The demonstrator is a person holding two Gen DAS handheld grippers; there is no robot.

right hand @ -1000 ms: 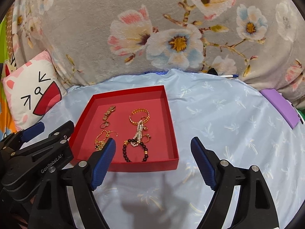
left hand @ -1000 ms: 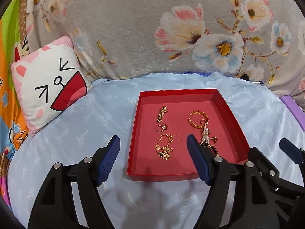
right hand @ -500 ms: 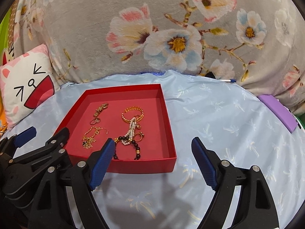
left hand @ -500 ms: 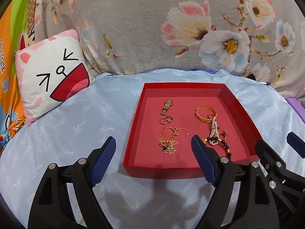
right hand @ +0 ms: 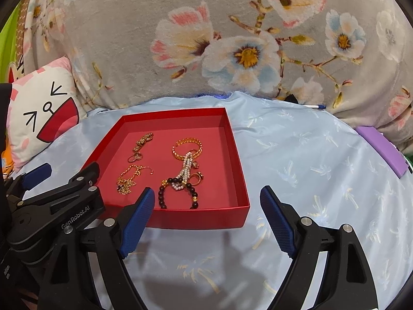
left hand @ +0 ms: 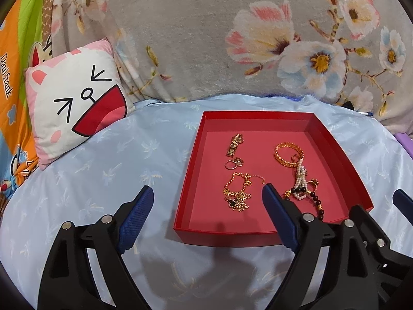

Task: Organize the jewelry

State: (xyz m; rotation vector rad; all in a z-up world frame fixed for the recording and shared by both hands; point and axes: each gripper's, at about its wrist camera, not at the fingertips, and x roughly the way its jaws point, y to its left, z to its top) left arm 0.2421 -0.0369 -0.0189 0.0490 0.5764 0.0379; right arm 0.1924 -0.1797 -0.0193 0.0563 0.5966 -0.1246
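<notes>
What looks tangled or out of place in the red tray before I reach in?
In the red tray, the pearl strand lies across the gold bangle and the dark bead bracelet, with rings caught alongside. The gold chain is bunched up. Nothing has spilled outside.

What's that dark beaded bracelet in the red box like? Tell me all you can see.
The dark beaded bracelet is a loop of round, glossy near-black beads with a few gold spacers. It lies flat in the red box near its front wall. A pearl strand drapes across its far side, touching it. Neither gripper touches it.
</notes>
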